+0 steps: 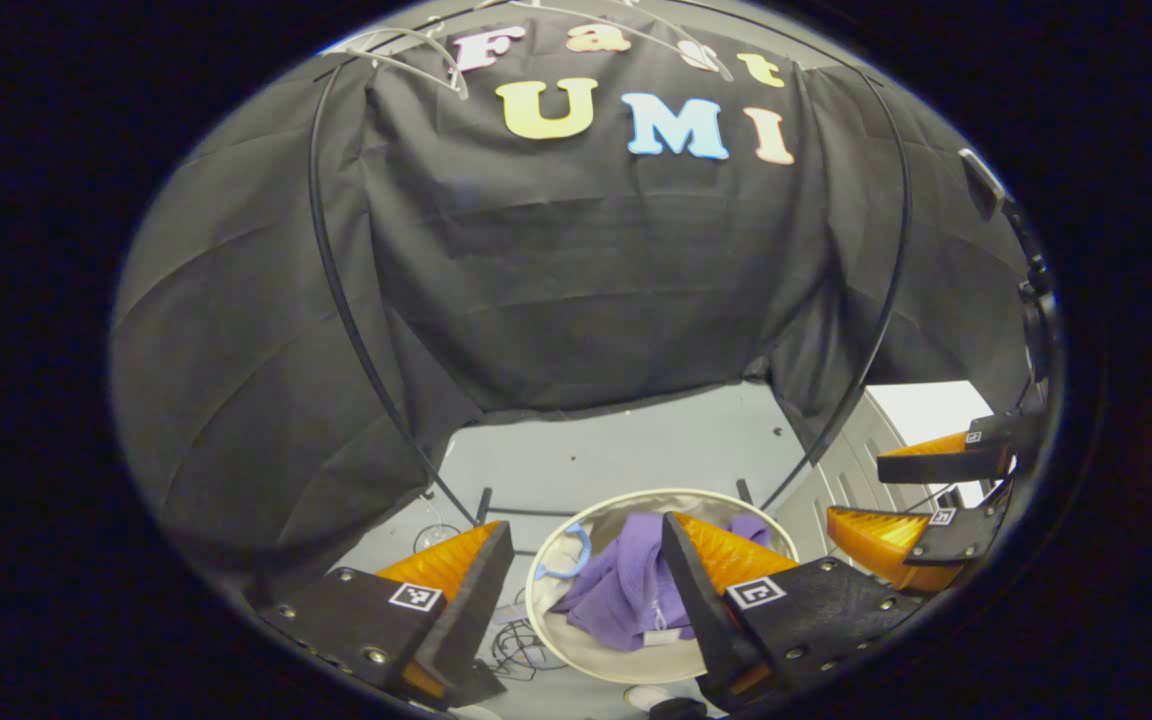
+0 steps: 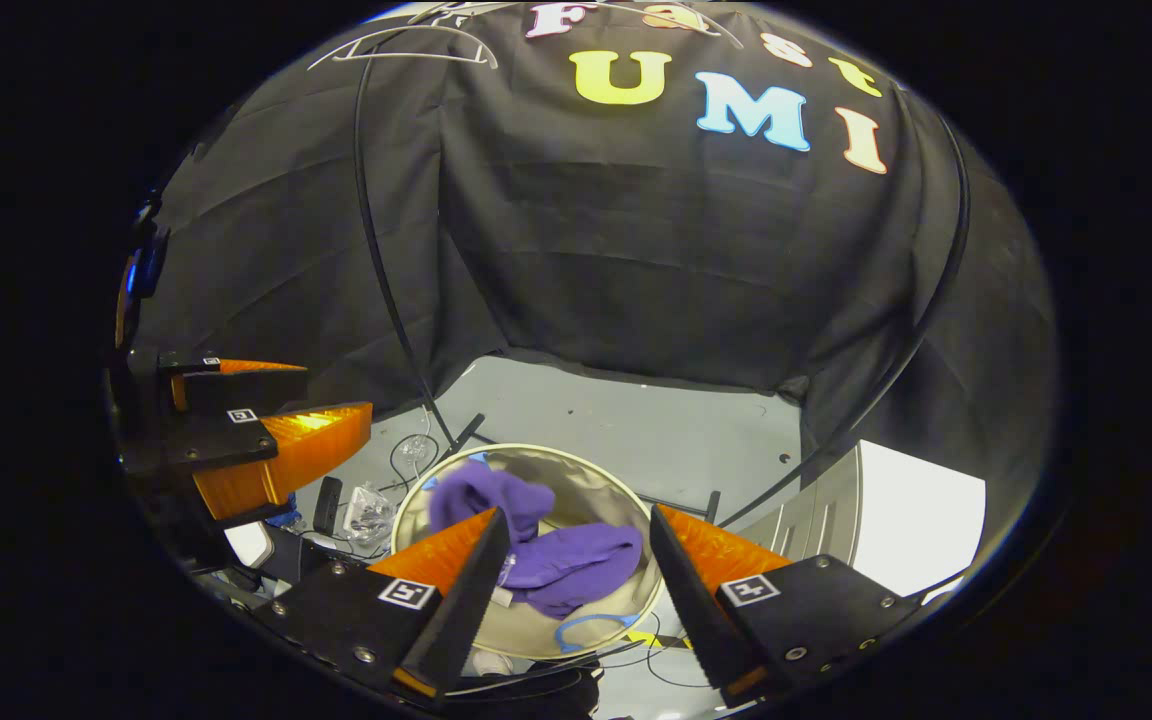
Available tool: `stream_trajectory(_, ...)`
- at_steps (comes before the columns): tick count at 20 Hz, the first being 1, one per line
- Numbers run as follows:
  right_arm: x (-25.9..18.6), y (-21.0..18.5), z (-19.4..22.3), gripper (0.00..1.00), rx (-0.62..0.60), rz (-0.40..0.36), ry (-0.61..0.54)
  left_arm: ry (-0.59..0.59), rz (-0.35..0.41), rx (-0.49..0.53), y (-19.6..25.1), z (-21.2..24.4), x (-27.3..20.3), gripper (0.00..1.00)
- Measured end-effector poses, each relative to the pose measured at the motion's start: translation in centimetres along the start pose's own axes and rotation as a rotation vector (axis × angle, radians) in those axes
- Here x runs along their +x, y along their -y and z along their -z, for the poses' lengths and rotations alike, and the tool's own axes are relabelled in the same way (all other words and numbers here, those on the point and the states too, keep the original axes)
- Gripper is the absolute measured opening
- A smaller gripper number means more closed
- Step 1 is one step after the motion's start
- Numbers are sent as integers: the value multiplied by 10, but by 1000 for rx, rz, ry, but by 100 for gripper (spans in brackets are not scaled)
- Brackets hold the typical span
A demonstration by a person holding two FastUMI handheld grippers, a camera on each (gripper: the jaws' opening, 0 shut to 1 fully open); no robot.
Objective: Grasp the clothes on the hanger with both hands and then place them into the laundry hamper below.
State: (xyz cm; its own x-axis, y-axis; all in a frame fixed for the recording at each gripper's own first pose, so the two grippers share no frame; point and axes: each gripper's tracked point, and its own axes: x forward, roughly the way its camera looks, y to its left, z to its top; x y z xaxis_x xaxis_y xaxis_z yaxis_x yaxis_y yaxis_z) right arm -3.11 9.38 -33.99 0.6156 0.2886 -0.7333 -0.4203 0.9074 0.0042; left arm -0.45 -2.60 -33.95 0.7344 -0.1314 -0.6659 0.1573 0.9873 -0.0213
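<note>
clothes (image 2: 561, 560): purple, dropped inside hamper (image 2: 616, 495)
left gripper (image 1: 586, 590): fingers apart, nothing held
right gripper (image 2: 576, 580): fingers apart, nothing held

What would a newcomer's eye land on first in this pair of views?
The purple garment lying crumpled in the round hamper on the grey floor. Next, both grippers, left and right, hanging open above the hamper, holding nothing. Bare hangers sit at top left.

Purple clothes (image 1: 626, 590) lie in a cream-rimmed hamper (image 1: 576, 655), beside a possibly light-blue hanger (image 1: 568, 560), on grey floor (image 1: 626, 450).
</note>
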Motion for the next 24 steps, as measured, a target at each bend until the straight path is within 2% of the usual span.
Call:
stream_trajectory(1,-4,1,-4,91,1,5,11,16,-5,4,-1,-4,-7,93)
stream_trajectory(2,-11,2,-8,93,3,12,27,38,-12,11,-4,-13,-14,99)
stream_trajectory(3,-20,5,-15,94,4,19,48,60,-16,17,-6,-22,-20,93)
stream_trajectory(7,-51,16,-43,94,17,59,156,184,-18,8,-16,-71,-56,93)
stream_trajectory(8,-60,20,-51,94,27,70,186,219,-19,1,-20,-88,-66,99)
stream_trajectory(17,-153,65,-145,94,143,164,445,513,-14,1,-31,-206,-145,99)
stream_trajectory(24,-218,85,-195,92,158,228,589,623,-13,-9,-38,-248,-197,98)
